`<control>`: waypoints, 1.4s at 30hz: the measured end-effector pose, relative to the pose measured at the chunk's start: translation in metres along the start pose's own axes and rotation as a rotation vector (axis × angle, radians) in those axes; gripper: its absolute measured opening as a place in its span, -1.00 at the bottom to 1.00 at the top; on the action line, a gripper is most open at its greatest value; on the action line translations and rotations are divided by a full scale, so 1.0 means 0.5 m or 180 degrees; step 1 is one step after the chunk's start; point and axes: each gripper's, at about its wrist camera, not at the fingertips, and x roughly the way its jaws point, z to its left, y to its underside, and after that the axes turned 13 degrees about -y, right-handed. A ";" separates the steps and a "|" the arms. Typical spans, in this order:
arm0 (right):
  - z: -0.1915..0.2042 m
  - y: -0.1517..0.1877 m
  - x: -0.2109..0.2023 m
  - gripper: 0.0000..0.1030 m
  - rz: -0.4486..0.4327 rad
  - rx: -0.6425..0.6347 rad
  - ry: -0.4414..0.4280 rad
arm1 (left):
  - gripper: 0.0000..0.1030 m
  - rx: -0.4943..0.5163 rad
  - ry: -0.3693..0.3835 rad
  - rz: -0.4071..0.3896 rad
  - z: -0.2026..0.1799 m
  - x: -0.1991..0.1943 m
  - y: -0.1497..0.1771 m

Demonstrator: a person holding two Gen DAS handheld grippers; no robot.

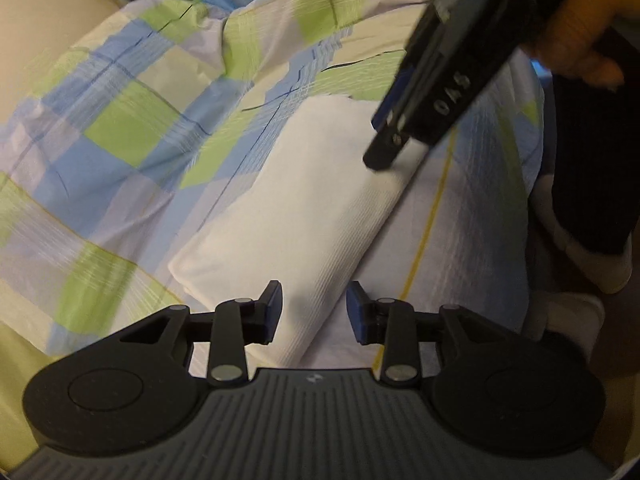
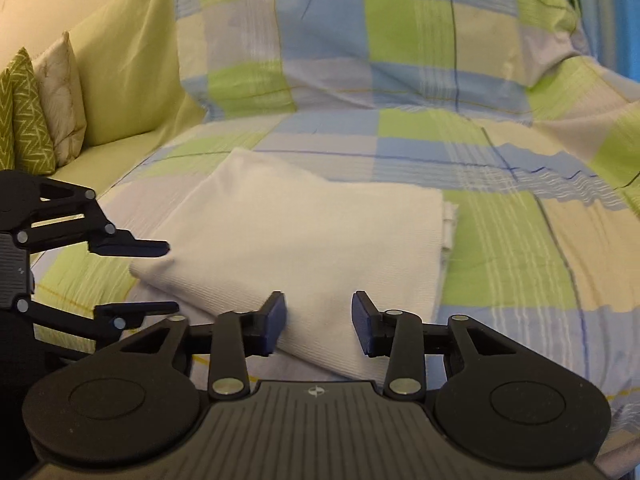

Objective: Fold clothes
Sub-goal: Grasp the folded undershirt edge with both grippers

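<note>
A white garment (image 2: 312,240), folded into a flat rectangle, lies on a blue-and-green checked sheet (image 2: 500,272). In the left wrist view the same garment (image 1: 304,208) runs diagonally away from me. My left gripper (image 1: 315,308) is open, its fingers on either side of the garment's near corner without closing on it. My right gripper (image 2: 320,320) is also open over the garment's near folded edge. From the left wrist view the right gripper (image 1: 386,152) reaches down to the garment's far end, held by a hand (image 1: 580,40). The left gripper (image 2: 170,276) shows open at the garment's left corner.
The checked sheet (image 1: 120,128) drapes over a sofa seat and backrest. A green patterned cushion (image 2: 24,120) and a pale cushion (image 2: 60,96) stand at the sofa's left end on yellow-green upholstery (image 2: 128,60). A person's dark-clothed leg (image 1: 584,184) is at the right edge.
</note>
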 end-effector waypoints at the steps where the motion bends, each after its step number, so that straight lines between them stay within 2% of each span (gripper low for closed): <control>1: 0.004 0.002 -0.006 -0.22 0.0003 -0.0053 0.0016 | -0.39 0.0159 -0.0048 -0.0021 -0.009 -0.002 0.003; 5: 0.038 0.024 -0.025 -0.09 0.0037 -0.0336 0.0044 | -0.41 0.0949 -0.0298 -0.0181 -0.055 0.004 0.023; 7: 0.062 0.033 -0.022 0.02 0.0063 -0.0612 0.0053 | -0.46 0.1081 -0.0336 -0.0193 -0.061 0.011 0.024; 8: 0.076 0.036 -0.016 0.06 0.0089 -0.0780 0.0083 | -0.58 0.1068 -0.0325 -0.0170 -0.060 0.017 0.023; 9: 0.091 0.040 -0.009 0.08 0.0130 -0.0964 0.0121 | -0.72 0.0911 -0.0250 -0.0126 -0.049 0.022 0.020; 10: 0.105 0.044 -0.001 0.08 0.0177 -0.1151 0.0153 | -0.75 0.0712 -0.0156 -0.0074 -0.035 0.026 0.018; 14: 0.149 0.059 0.042 0.08 0.0376 -0.1868 0.0259 | -0.76 -0.0186 0.0222 0.0101 0.037 0.043 0.014; 17: 0.164 0.067 0.075 0.08 0.0500 -0.2243 0.0321 | -0.75 -0.0495 0.0349 0.0148 0.072 0.053 0.015; 20: 0.159 0.065 0.081 -0.10 0.0541 -0.2340 0.0445 | -0.69 -0.0402 0.0316 0.0140 0.068 0.051 0.009; 22: 0.146 0.064 0.088 -0.77 0.0607 -0.2281 0.0576 | -0.63 -0.0269 0.0237 0.0117 0.054 0.044 0.005; 23: 0.137 0.062 0.085 -0.74 0.0589 -0.2180 0.0541 | -0.46 -0.0174 0.0157 0.0089 0.042 0.038 0.001; 25: 0.137 0.060 0.077 -0.79 0.0505 -0.2096 0.0525 | -0.28 0.0051 0.0026 -0.0013 0.010 0.024 -0.008; 29: 0.137 0.045 0.054 -0.79 0.0255 -0.1899 0.0490 | -0.27 0.0446 -0.0202 -0.0163 -0.049 0.022 -0.036; 32: 0.132 0.036 0.038 -0.79 0.0145 -0.1815 0.0494 | -0.31 0.0669 -0.0547 -0.0097 -0.067 0.055 -0.038; 34: 0.130 0.038 0.038 -0.79 0.0165 -0.1826 0.0489 | -0.52 0.0634 -0.0614 0.0031 -0.055 0.080 -0.033; 35: 0.130 0.041 0.041 -0.79 0.0191 -0.1850 0.0489 | -0.71 0.0565 -0.0563 0.0077 -0.044 0.087 -0.029; 36: 0.133 0.049 0.047 -0.78 0.0228 -0.1925 0.0503 | -0.72 0.0511 -0.0528 0.0081 -0.035 0.089 -0.026; 39: 0.150 0.075 0.067 -0.39 0.0311 -0.2241 0.0560 | -0.75 0.0266 -0.0369 0.0081 -0.009 0.082 -0.016; 42: 0.164 0.084 0.093 -0.33 0.0330 -0.2472 0.0474 | -0.75 0.0003 -0.0251 0.0074 0.015 0.080 -0.013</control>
